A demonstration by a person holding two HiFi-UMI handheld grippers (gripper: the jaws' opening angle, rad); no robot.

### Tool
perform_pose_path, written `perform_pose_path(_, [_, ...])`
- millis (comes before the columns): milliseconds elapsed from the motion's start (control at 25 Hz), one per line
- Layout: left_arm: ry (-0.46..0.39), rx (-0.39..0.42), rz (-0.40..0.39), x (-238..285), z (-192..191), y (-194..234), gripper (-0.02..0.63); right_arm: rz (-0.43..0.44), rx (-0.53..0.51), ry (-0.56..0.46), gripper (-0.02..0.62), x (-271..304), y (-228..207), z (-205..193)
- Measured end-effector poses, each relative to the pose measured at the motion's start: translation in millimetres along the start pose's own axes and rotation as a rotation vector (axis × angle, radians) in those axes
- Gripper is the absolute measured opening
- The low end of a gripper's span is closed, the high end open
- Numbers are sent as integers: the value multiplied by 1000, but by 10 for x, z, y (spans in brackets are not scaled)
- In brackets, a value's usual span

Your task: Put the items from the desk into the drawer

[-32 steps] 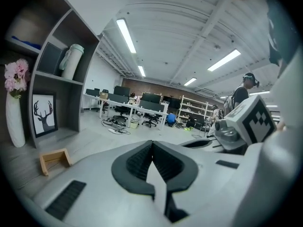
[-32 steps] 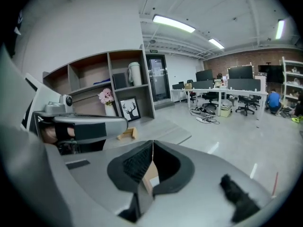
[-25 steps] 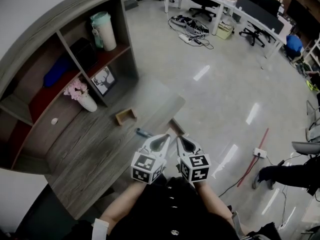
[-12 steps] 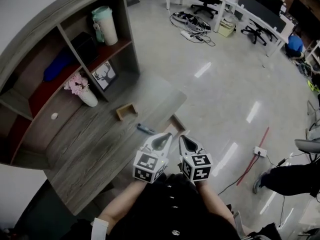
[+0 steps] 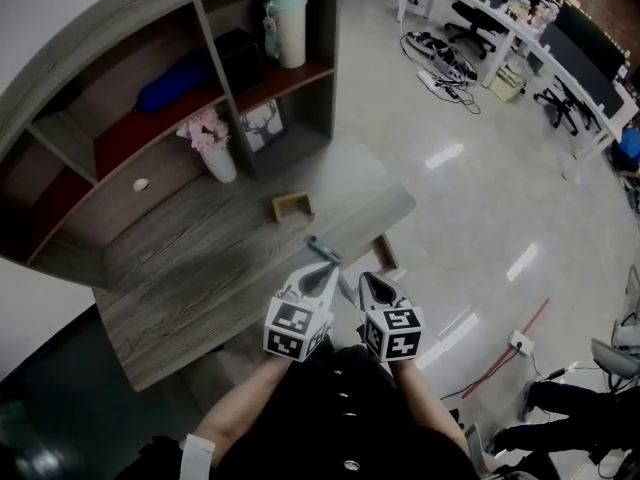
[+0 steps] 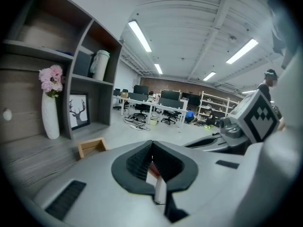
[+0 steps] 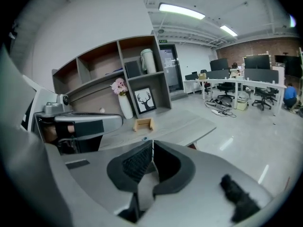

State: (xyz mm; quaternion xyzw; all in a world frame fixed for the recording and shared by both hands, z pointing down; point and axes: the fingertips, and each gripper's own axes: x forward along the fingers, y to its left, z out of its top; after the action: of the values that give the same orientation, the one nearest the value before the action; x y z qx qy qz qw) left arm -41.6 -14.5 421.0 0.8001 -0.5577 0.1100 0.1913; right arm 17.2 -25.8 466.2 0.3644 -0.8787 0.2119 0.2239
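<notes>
Both tools are hovering side by side over the near right part of the bench, pointing toward its far side and tilting slightly down. The left tool is clenched, its pads meeting with nothing caught between them. The right tool is clenched too and is carrying nothing. Just beyond the left tool's tip a small blue-grey pen-like item is lying on the bench. Farther off, and apart from it, a small open wooden holder is sitting on the wood grain. What looks like the drawer is sticking out as a wooden box at the bench's right edge, just beyond the right tool. At the far side a white vase of pink flowers is standing on the bench against the shelf unit. A framed deer picture is leaning in the unit's lower right compartment, and a pale tumbler is standing in the compartment above it.
</notes>
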Motion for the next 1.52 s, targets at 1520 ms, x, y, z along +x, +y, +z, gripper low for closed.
perform_pose_path(1520, [100,-257,200,315,-734,1101,11,239,-332,343,209,1502,285,-225])
